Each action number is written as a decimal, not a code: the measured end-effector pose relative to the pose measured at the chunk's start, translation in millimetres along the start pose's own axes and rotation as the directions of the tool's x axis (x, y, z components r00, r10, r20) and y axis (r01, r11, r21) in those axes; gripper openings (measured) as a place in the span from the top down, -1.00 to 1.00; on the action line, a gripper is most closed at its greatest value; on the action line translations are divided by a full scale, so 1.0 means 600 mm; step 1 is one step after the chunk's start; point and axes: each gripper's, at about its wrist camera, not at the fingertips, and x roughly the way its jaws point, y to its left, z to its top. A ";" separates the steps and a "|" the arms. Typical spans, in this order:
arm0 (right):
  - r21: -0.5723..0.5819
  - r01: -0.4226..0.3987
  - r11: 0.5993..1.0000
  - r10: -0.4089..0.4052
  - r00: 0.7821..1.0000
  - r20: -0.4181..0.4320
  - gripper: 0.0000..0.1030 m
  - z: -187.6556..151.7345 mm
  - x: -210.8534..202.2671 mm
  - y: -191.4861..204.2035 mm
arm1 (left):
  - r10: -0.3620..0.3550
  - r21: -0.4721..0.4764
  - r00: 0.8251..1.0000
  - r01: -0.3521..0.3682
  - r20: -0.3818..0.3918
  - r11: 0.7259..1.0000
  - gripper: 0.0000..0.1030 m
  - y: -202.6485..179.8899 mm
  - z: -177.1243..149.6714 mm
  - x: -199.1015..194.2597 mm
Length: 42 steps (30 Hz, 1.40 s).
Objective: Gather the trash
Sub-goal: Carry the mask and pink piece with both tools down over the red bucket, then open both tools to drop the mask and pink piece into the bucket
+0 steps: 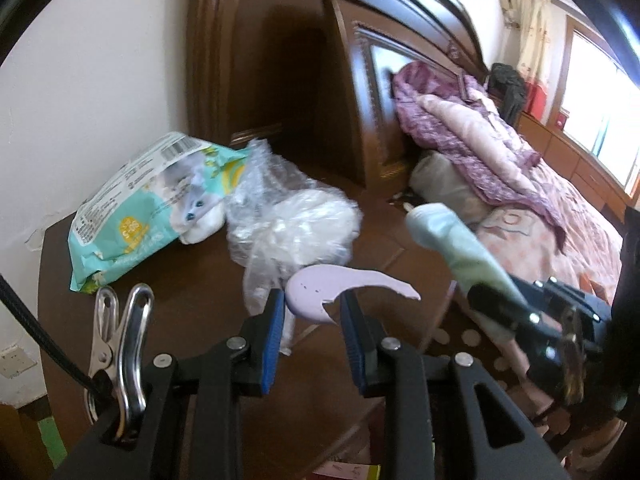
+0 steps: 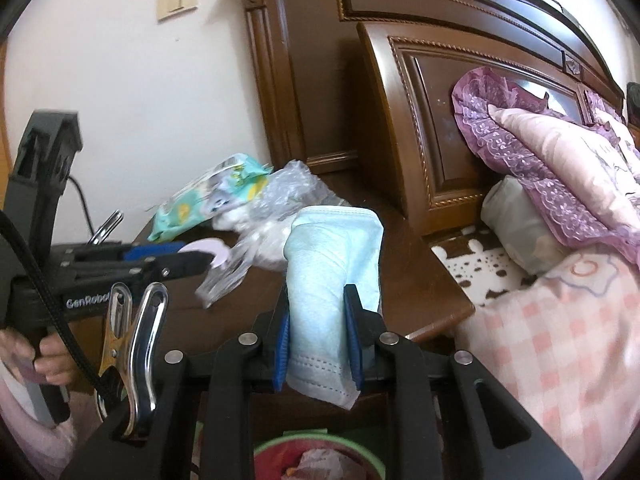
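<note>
Fingers on the left gripper (image 1: 313, 300) are pinching a thin curved lilac plastic scrap (image 1: 320, 294), held up above the dark brown wooden desk (image 1: 180, 300). Right gripper (image 2: 318, 320) has its blue-padded fingers (image 2: 282, 340) clamped on a folded pale blue face mask (image 2: 332, 264) that sticks up between them, also lifted clear of the desk. Back on the desk near the wall there's a teal wet-wipes pack (image 1: 136, 216), with a crumpled clear plastic bag (image 1: 288, 216) just beside it, touching. Down at the bottom of the right wrist view you can see a green-rimmed bin (image 2: 316, 448) with something crumpled inside. Pink checked bedding (image 2: 560, 340) is off to the right.
</note>
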 end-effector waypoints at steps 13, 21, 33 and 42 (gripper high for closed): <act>0.012 -0.009 1.000 0.009 1.000 0.014 0.53 -0.070 -0.104 0.018 | -0.021 0.019 0.999 0.022 -0.040 1.000 0.42 -0.048 -0.068 -0.059; 0.056 -0.027 0.998 0.030 0.999 -0.043 0.53 -0.144 -0.124 0.021 | -0.001 0.046 0.996 0.004 -0.084 0.999 0.42 -0.072 -0.131 -0.072; 0.110 -0.002 0.994 0.015 0.992 -0.124 0.53 -0.228 -0.121 0.002 | -0.039 0.027 0.984 0.044 -0.173 0.999 0.42 -0.112 -0.218 -0.048; 0.116 0.009 0.993 0.016 0.976 -0.215 0.53 -0.288 -0.091 -0.003 | -0.035 0.033 0.961 0.046 -0.273 0.998 0.42 -0.132 -0.289 0.009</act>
